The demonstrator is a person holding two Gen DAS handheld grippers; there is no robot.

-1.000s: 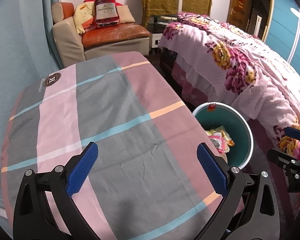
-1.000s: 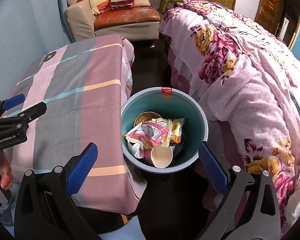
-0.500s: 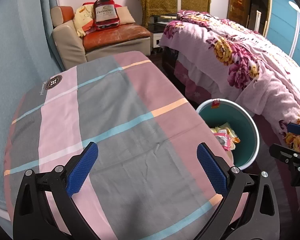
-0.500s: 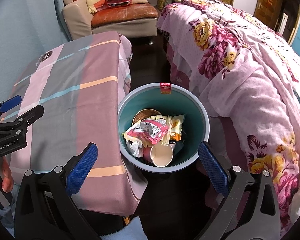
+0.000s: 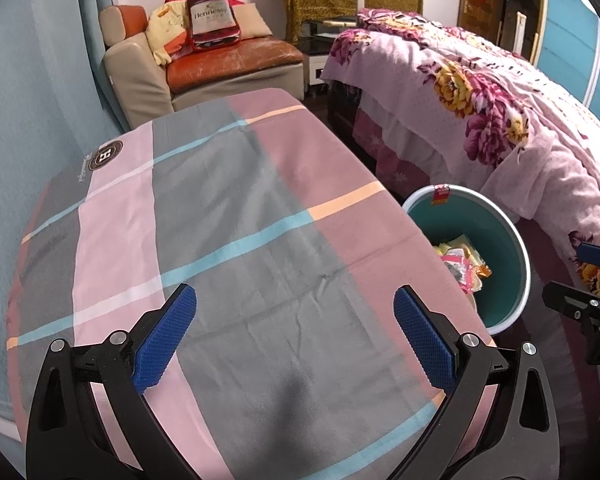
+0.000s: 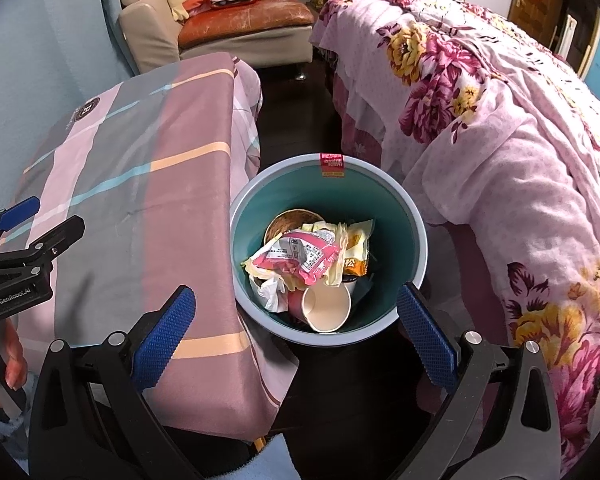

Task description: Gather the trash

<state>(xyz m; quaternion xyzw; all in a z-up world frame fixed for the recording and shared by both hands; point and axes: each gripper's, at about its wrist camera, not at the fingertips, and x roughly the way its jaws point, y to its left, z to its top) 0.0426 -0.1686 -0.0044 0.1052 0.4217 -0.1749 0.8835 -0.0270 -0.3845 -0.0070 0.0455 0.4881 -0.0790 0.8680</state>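
With both sets of jaws spread and empty, I judge collection done | left gripper (image 5: 294, 330) over bare tablecloth (image 5: 228, 208); right gripper (image 6: 294, 322) above bin (image 6: 418, 240) | trash (image 6: 300, 256) inside bin

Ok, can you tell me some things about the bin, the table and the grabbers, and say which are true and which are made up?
1. The teal trash bin stands on the floor between the table and the bed. True.
2. The bin has nothing in it. False: it holds a pink snack wrapper, a paper cup lying on its side, and other trash.
3. The right gripper grips the cup. False: its jaws are wide apart and hold nothing.
4. The left gripper is open over the plaid tablecloth. True.
5. A bottle-shaped Hennessy cushion sits on the sofa. True.
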